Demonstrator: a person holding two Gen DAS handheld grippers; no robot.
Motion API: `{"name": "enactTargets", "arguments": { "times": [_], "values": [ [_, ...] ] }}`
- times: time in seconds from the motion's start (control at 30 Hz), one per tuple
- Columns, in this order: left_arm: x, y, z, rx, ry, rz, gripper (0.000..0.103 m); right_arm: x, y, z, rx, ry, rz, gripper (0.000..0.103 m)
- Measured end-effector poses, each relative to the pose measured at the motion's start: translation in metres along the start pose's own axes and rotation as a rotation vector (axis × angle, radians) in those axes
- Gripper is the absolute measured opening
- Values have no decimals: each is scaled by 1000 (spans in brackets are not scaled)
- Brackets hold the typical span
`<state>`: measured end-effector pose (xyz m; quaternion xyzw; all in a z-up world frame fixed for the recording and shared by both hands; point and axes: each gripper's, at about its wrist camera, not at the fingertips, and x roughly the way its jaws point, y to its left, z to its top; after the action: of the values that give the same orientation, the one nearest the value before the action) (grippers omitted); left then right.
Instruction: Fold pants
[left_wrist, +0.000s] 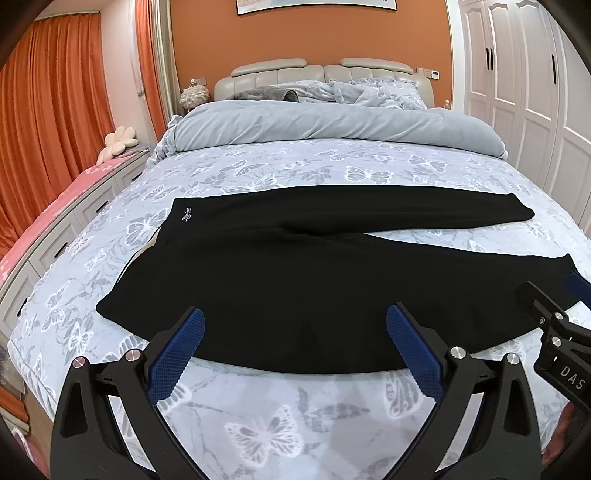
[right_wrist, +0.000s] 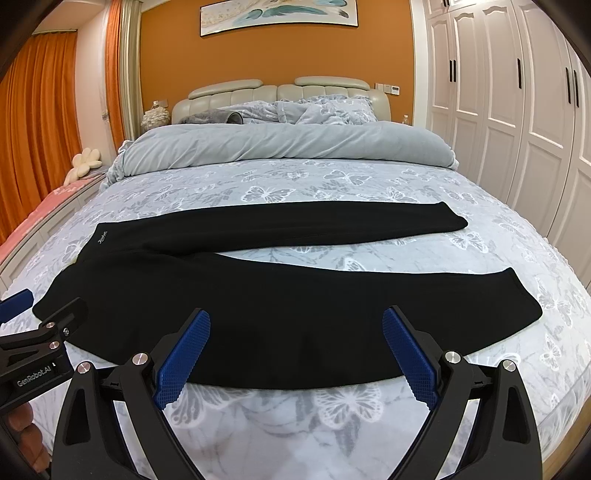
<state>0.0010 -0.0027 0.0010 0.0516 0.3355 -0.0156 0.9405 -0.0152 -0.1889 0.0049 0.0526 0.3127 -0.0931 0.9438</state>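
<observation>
Your left gripper (left_wrist: 295, 325) hangs at six o'clock over the near edge of the bed (left_wrist: 258, 424), jaws wide apart and holding nothing, and your right gripper (right_wrist: 295, 325) sits beside it the same way, jaws spread and empty. Just past the blue pads (left_wrist: 177, 354), the black pants (left_wrist: 295, 280) lie flat across the butterfly sheet, waistband out at nine o'clock with its small white logo (left_wrist: 185, 214), both legs running toward three o'clock and splayed into a narrow V. By my read you're at the very start: nothing is folded yet. The next move likely calls for pinching the near leg's edge at waist and cuff and carrying it over onto the far leg. Farther back at twelve o'clock, the rolled grey duvet (left_wrist: 332, 125), then the headboard (left_wrist: 321, 74).
</observation>
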Motion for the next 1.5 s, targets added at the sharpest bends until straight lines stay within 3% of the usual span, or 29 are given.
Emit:
{"name": "enactTargets", "arguments": {
  "times": [1.5],
  "values": [
    [1, 2, -2, 5, 2, 4, 97, -1, -4, -4, -2, 1, -6, 93]
  ]
}}
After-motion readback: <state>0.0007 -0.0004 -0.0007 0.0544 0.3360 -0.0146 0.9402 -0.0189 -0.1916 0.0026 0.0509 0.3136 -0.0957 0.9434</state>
